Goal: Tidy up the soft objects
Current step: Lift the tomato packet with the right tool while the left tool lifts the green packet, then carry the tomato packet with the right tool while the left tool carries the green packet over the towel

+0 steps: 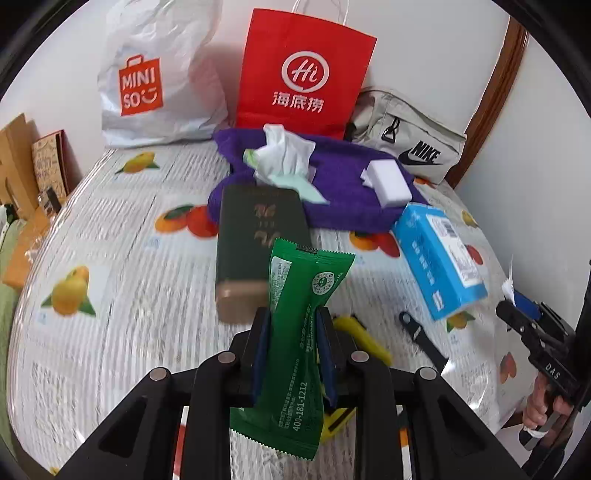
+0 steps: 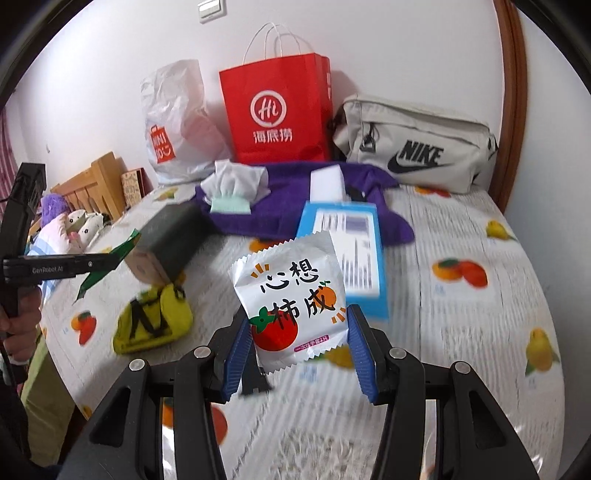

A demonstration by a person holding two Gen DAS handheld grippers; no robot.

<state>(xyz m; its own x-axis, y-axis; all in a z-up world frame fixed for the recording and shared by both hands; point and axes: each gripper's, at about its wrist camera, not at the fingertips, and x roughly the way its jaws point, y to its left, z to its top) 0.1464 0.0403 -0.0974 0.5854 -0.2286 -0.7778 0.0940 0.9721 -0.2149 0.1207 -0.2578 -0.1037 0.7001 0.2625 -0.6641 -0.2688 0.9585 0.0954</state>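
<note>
On the fruit-print tabletop, my right tongs grip the silver sachet by its lower edges, held near and centre. My left tongs pinch the green sachet mid-length. Both look light, crinkly, slippery; I'd grip across the body.

Ahead: dark box, blue box block; bare tablecloth right.

1. A plain white painted wall rises behind the table's far edge.
2. A white wall switch plate sits high up.
3. A brown wooden door frame stands at the right.
4. A light wooden slatted headboard is beyond the left edge.
5. A fruit-printed white tablecloth covers the table.
</note>
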